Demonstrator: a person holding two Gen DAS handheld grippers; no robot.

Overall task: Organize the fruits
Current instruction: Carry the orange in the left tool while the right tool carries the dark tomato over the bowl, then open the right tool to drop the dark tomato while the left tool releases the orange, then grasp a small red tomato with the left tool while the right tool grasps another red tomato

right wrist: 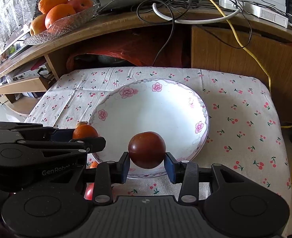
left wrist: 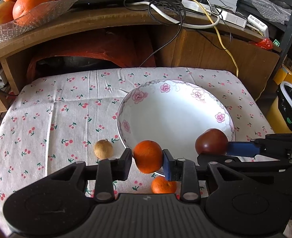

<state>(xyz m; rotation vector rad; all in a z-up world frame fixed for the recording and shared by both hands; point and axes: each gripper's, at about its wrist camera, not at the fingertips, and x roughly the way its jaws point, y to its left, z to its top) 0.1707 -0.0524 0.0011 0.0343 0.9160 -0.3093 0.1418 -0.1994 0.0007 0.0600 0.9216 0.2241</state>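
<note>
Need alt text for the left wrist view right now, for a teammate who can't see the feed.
The left gripper clamps a small orange above the near rim of an empty floral plate on a cherry-print cloth. To its right, the right gripper holds a dark red fruit; another orange and a tan fruit lie on the cloth.

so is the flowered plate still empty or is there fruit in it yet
Empty. The plate shows a bare white inside; the orange and dark red fruit are held in the tongs above its near rim.
</note>
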